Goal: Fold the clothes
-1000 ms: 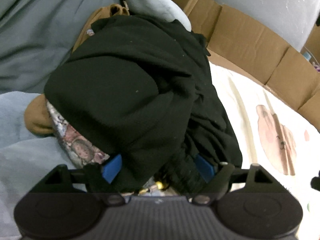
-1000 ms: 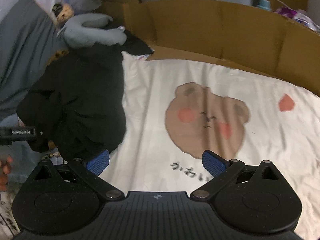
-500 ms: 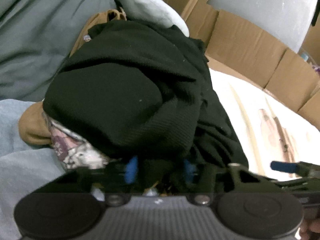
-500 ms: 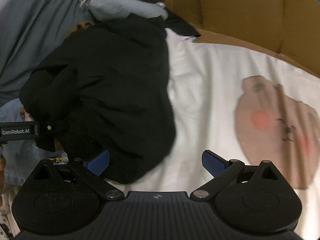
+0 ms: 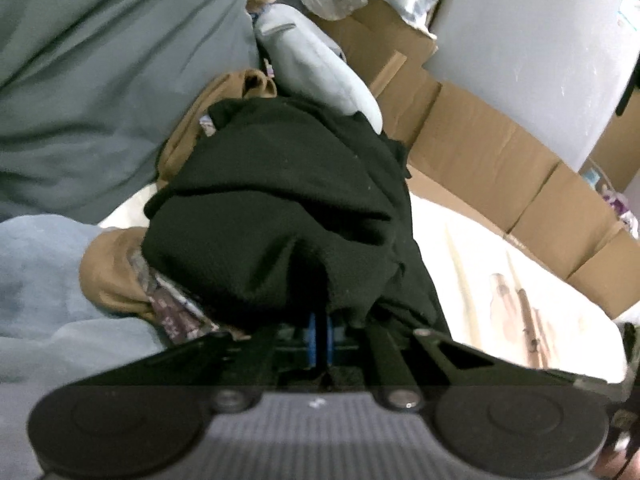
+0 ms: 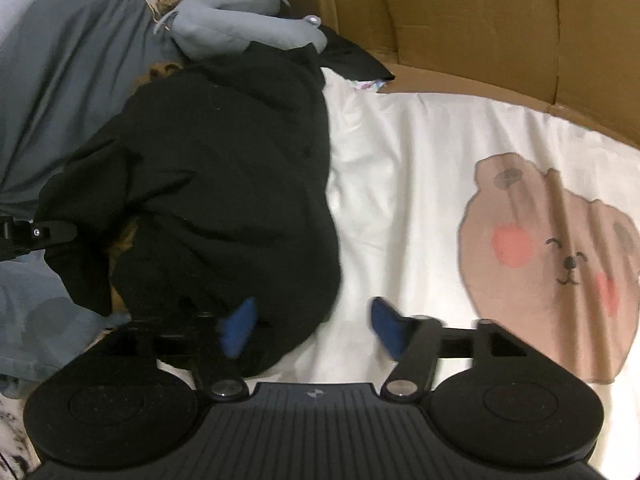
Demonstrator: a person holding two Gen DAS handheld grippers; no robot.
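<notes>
Since a second ago: left gripper (image 5: pixel 320 334) clamped shut on near hem of crumpled black knit garment (image 5: pixel 280 208). Right gripper (image 6: pixel 312 330), jaws closing, garment's edge between its pads at 6 o'clock. White bear-print bedsheet (image 6: pixel 400 184) at 3 o'clock; cardboard wall (image 6: pixel 460 32) at 12. Step: gripping garment off heap. Next: lift, spread flat.

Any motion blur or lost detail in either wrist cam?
Left wrist: whole frame soft, black garment an almost textureless mass. Right wrist: blue pads of the closing right tongs smeared, bear print sharp; fisheye bends the cardboard.
</notes>
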